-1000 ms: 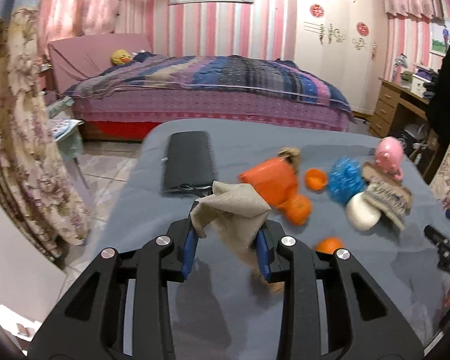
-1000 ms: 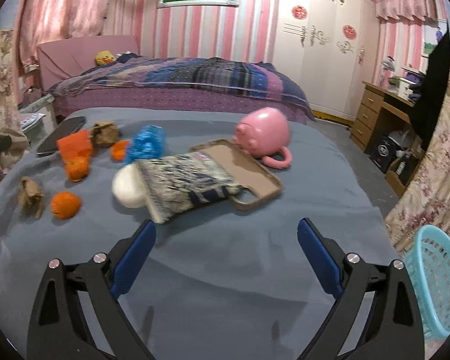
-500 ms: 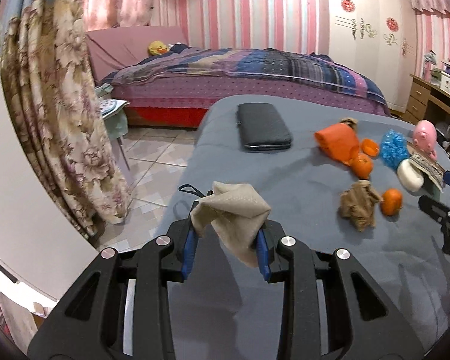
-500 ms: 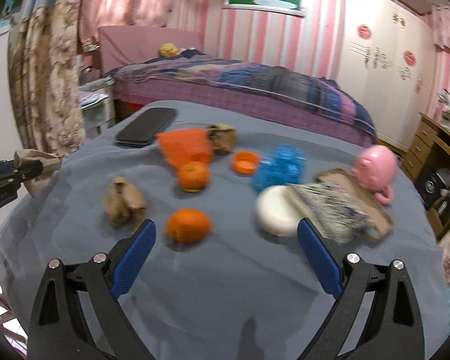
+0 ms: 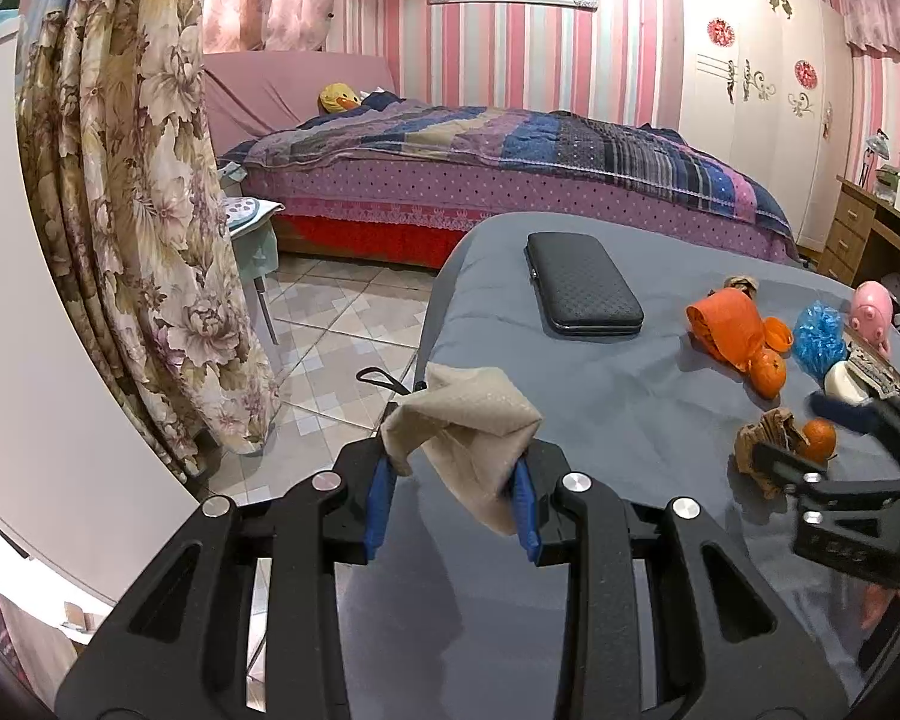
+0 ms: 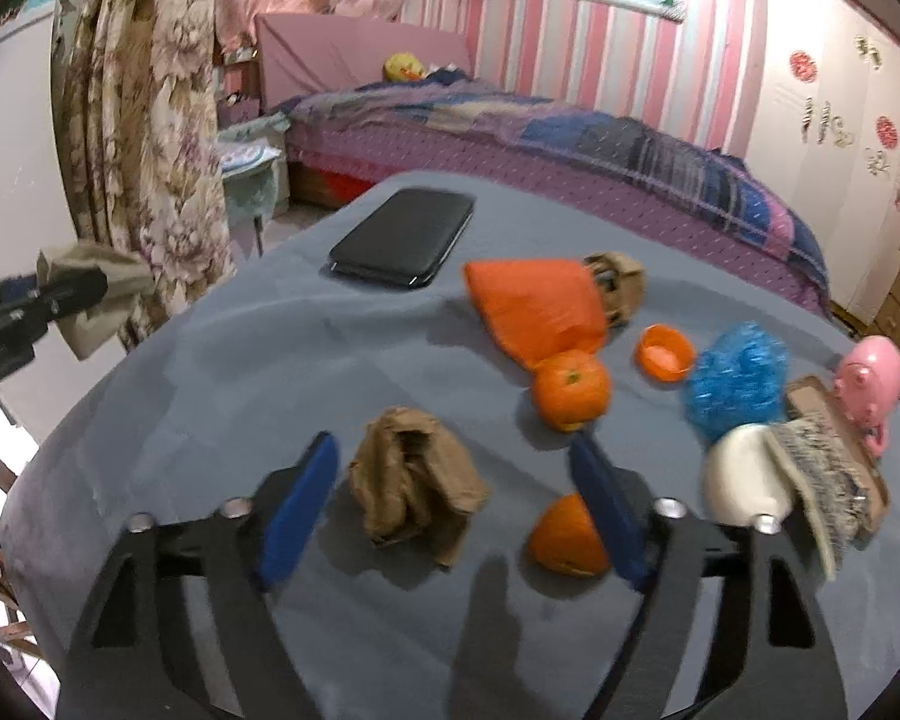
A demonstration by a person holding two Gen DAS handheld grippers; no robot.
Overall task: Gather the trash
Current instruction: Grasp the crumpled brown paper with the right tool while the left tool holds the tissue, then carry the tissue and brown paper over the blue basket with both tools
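A bed [image 5: 510, 180] under a patchwork quilt fills the far side of the room, with a flowered curtain [image 5: 126, 228] hanging at the left. Nearer stands the worktop [image 6: 342, 360], covered in grey cloth. A black case [image 6: 405, 237] lies flat at its far left. To the right of the case sits a crumpled orange bag [image 6: 534, 306], with a brown paper wad [image 6: 615, 282] touching its far right corner and a whole orange [image 6: 570, 387] touching its near end. An orange cap [image 6: 663, 348] lies just right of that, then a blue scrubber [image 6: 735, 381], and a pink pig toy [image 6: 870, 372] at the far right. Near the scrubber a white soap bar [image 6: 741, 474] touches a brush [image 6: 828, 480] that lies across a brown tray. The left gripper [image 5: 453, 501] is held over the near left edge of the worktop, its blue pads closed on a beige tissue [image 5: 468, 432] that sticks up between them. The right gripper [image 6: 453, 510] hangs low over the near middle of the worktop; its jaws have just been closing and stand partly apart around a crumpled brown paper [image 6: 417, 483], which lies on the cloth with a gap to the left pad [image 6: 297, 507]. The right pad covers part of a second orange [image 6: 564, 534] lying just right of that paper.
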